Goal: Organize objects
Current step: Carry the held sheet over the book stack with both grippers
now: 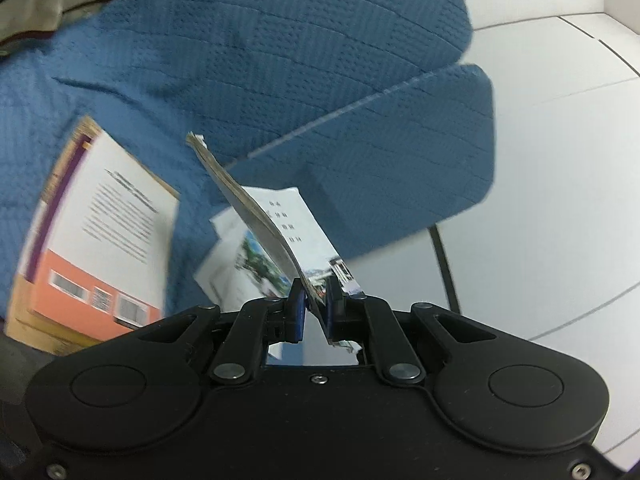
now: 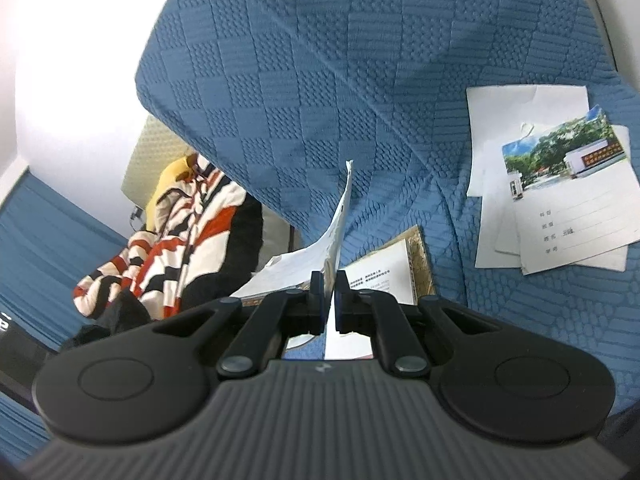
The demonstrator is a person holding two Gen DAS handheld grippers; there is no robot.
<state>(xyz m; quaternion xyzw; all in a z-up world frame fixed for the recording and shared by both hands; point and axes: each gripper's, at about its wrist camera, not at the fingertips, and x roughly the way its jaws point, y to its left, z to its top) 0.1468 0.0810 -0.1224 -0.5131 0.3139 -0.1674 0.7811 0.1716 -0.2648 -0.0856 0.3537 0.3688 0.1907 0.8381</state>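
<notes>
My left gripper is shut on a thin booklet with a photo cover, held edge-on above the blue sofa seat. More white papers lie under it. A book with an orange and white cover lies on the seat to the left. My right gripper is shut on a few white sheets that stand edge-on and curl upward. Below them lies the same book. A loose pile of papers with a photo booklet lies on the seat to the right.
A striped red, white and black garment with a yellow piece lies on the sofa at the left. The sofa back rises behind. White tiled floor and a dark chair leg show to the right of the sofa.
</notes>
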